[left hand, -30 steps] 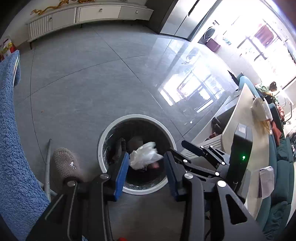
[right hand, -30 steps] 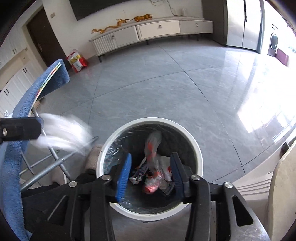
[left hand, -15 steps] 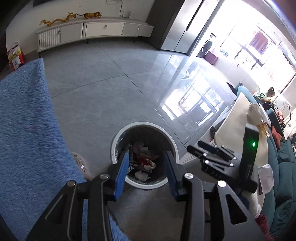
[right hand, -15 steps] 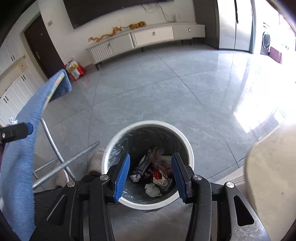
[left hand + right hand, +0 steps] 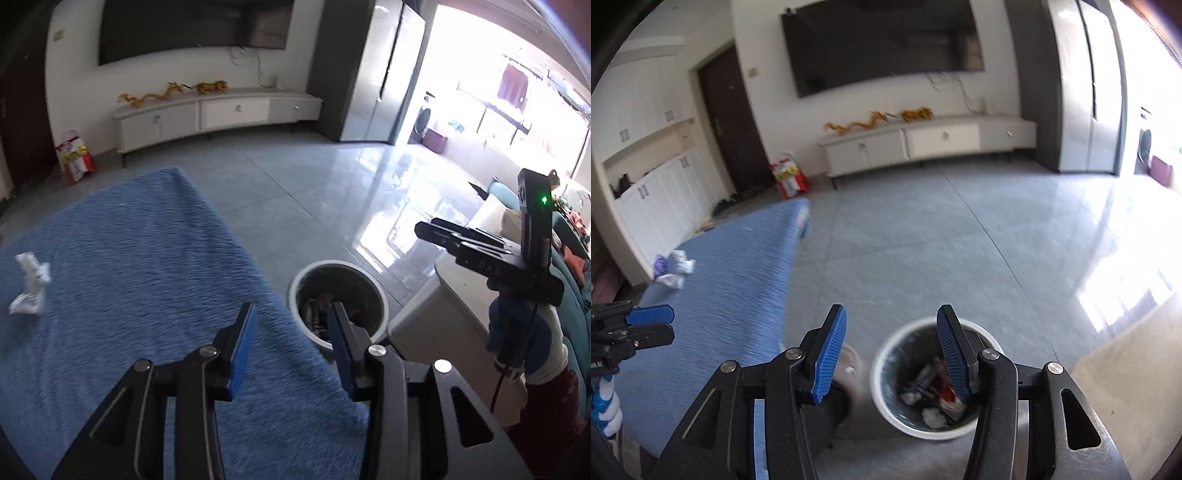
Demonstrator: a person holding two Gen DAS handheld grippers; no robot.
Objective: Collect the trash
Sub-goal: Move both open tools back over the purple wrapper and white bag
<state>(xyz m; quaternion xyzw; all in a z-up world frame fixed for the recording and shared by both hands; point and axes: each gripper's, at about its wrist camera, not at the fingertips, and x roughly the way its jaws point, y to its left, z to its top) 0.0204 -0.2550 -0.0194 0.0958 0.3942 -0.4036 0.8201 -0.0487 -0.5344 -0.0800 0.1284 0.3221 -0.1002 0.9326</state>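
A white round trash bin (image 5: pixel 382 301) (image 5: pixel 886 350) with a black liner stands on the floor and holds several wrappers and a crumpled tissue. A blue-covered table (image 5: pixel 140 288) (image 5: pixel 738 280) stands left of it. Crumpled white paper (image 5: pixel 30 284) lies at the table's left side. In the right wrist view a small pile of white and purple trash (image 5: pixel 674 267) lies at the table's far part. My left gripper (image 5: pixel 291 343) is open and empty above the table's right edge. My right gripper (image 5: pixel 892 350) is open and empty above the bin; it also shows in the left wrist view (image 5: pixel 436 230).
A low white TV cabinet (image 5: pixel 923 144) stands along the far wall under a wall TV (image 5: pixel 882 40). A red and yellow bag (image 5: pixel 788 177) sits by the dark door. A beige table (image 5: pixel 461 314) and teal sofa (image 5: pixel 570 295) lie right of the bin. A slippered foot (image 5: pixel 849 369) is beside the bin.
Both grippers have risen and tilted up from over the bin. The white tissue seen at my left gripper a second ago is gone from it. The tabletop and its trash have come into view.
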